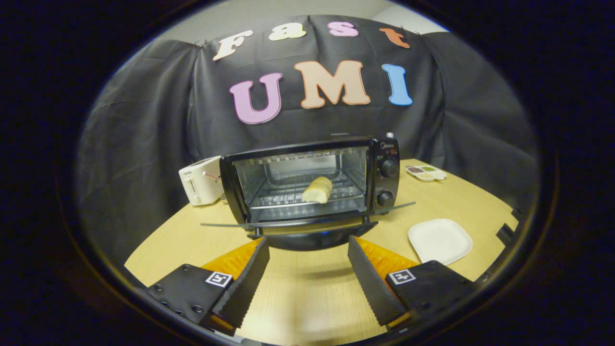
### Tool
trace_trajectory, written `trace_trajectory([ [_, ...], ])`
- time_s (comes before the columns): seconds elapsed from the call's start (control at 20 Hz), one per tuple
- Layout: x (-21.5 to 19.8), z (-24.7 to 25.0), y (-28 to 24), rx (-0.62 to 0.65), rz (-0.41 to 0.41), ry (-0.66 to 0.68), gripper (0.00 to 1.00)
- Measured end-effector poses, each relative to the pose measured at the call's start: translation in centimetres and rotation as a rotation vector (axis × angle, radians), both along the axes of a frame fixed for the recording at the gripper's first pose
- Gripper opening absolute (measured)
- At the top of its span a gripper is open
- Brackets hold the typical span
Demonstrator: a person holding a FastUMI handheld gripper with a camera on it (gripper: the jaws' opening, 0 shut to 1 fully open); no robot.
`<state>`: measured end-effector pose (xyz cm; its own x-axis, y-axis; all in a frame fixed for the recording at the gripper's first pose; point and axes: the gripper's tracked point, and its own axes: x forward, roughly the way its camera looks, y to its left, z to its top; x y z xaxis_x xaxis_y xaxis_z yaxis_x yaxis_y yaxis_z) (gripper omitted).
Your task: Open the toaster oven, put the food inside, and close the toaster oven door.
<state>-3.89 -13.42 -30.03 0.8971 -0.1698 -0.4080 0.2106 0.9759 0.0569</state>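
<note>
One toaster oven (312,185), door down; one bread roll (317,189) on its rack; two knobs (388,183) on its panel; one white toaster (201,186); one white plate (440,240); one small dish (426,172); one gripper (307,250), two fingers spread apart, holding nothing.

No legible text is found on the items inspected. The toaster oven (312,185) carries a small logo at the top of its control panel, just right of frame centre, too blurred to read. Each finger mount of the hand-held gripper (307,269) bears a square coded marker, lower frame, without readable characters.
</note>
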Motion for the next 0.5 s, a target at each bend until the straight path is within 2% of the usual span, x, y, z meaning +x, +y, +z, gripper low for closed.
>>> trace_trajectory([
  [0.15,2.6,-0.5,-0.5,-0.051,0.013,0.013,1.0],
  [0.5,8.1,3.6,-0.8,-0.016,0.034,-0.14,1.0],
])
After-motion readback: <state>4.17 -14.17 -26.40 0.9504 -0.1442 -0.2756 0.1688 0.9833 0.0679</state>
